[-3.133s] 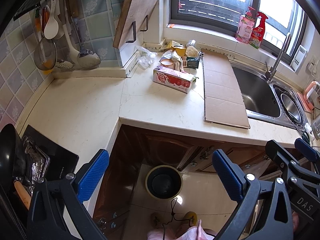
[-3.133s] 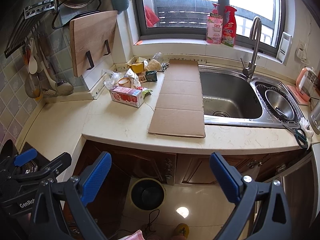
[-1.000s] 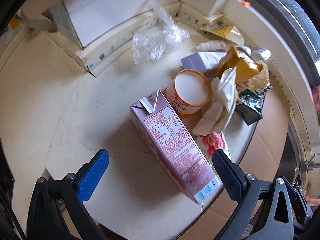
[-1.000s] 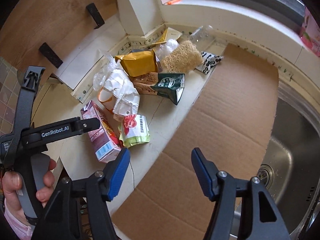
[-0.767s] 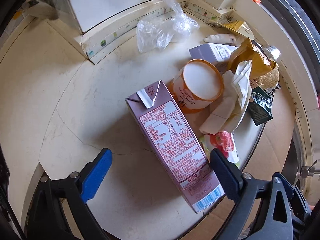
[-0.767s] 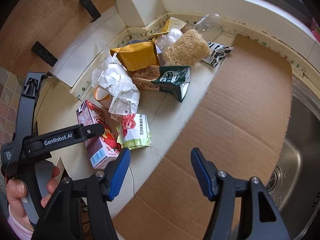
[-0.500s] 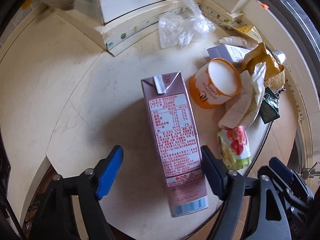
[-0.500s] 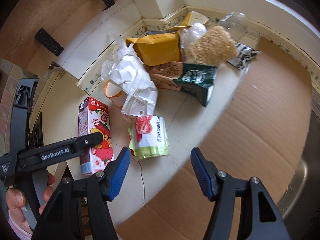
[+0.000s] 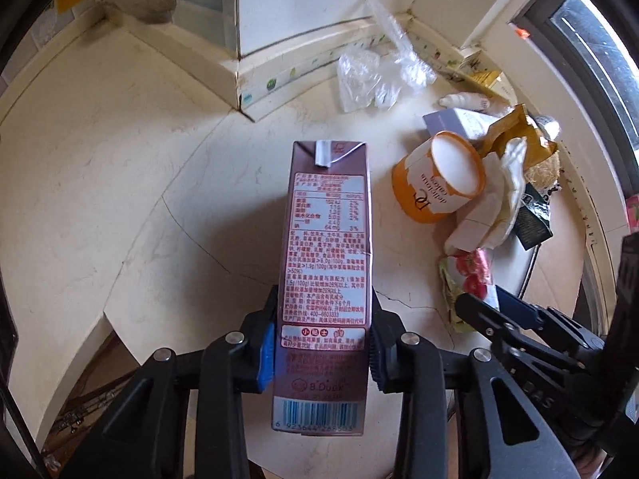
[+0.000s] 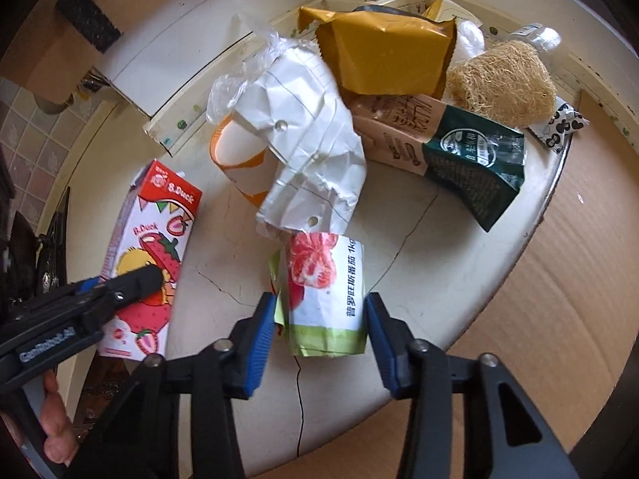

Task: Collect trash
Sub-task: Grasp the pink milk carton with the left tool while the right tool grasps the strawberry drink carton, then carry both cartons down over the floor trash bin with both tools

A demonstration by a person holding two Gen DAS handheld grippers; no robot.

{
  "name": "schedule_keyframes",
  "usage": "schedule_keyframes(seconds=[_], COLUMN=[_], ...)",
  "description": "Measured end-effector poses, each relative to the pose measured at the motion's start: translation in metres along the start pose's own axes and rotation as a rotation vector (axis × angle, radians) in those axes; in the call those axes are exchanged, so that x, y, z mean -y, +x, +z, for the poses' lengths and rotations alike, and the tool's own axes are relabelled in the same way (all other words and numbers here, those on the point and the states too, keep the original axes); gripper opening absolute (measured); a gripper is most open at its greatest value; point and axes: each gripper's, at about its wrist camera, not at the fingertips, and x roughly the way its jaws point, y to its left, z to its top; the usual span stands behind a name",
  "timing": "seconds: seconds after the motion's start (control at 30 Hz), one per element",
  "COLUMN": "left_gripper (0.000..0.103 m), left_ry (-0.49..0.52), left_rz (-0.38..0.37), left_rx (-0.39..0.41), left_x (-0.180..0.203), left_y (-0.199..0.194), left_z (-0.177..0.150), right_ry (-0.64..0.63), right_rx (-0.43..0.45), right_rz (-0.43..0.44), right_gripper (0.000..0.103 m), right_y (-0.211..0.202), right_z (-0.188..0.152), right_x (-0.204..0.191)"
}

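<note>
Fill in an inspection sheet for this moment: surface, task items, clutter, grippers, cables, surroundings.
Surface: cream counter, cracked.
Task items: milk carton lying flat; tomato packet beside it.
Clutter: orange cup, crumpled paper, yellow bag, green pouch, loofah, plastic bag.
Grippers: left gripper clamps the carton; right gripper has been closing around the packet, contact unclear.
Cables: nothing seen.
Surroundings: cardboard sheet, window frame.
</note>
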Motion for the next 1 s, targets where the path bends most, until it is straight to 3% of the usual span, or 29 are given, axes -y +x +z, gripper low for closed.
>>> schedule_keyframes(seconds=[0.07,0.23,0.5,0.73,1.0], left_gripper=[0.035,0.034,0.034,0.034,0.034], left_ry=[0.026,0.084,0.157,0.255,0.389], left_rz=[0.009,0.016,-0.031,-0.110,-0.164], left_rx=[0.029,0.070,0.100,0.114,0.139], left_x=[0.002,0.013,0.017,0.006,-0.014], left_y=[-0.007,-0.025,-0.069,-0.122,-0.168], left_z=[-0.002,-0.010,-0.038,-0.081,-0.134], right_ry=[-0.014,-0.030,-0.002,0.027,0.030], right_rx=[0.013,0.029,0.083,0.174,0.236], right_rz=[0.004,0.018,0.049,0.051,-0.015], right_gripper=[0.032,0.022,0.022,0.022,0.022], right_y=[0.001,-0.007,-0.052,-0.105,-0.148], right_z=[-0.001,-0.009,-0.047,-0.107,-0.181], right_x=[-0.004,-0.008,-0.019,-0.047,-0.101])
